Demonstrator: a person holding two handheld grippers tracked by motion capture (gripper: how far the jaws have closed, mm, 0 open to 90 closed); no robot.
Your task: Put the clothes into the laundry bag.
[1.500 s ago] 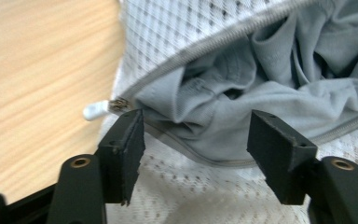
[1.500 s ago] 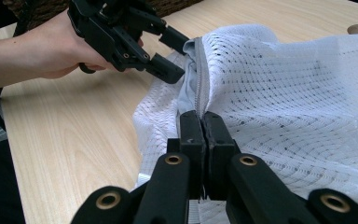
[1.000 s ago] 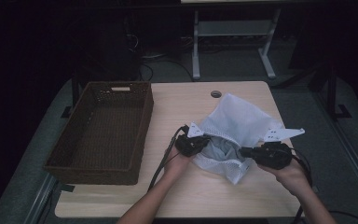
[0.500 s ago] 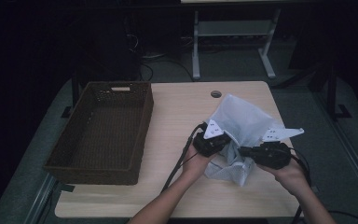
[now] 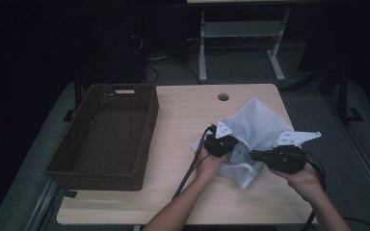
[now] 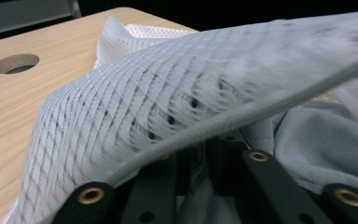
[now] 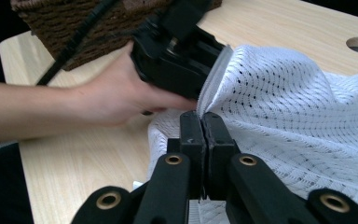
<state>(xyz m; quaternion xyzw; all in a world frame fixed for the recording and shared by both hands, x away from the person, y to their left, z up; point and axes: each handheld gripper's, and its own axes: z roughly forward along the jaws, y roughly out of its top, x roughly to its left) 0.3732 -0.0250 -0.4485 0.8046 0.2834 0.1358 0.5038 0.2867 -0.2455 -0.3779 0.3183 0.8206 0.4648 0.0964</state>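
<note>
So the white mesh laundry bag (image 5: 257,130) is sitting crumpled on the right half of the tabletop (image 5: 183,115), with some grey fabric (image 6: 321,140) bunching up inside it. The right tool (image 7: 200,122) is pinching the bag's near edge, jaws pressed tight together on the seam. The left tool (image 5: 220,143) is poking in at the bag's left side; its jaws have just been opening a bit, mesh is draping right over them, and I honestly can't tell if they're gripping anything. A dark wicker basket (image 5: 107,134) is sitting off to the left, well apart from the bag.
</note>
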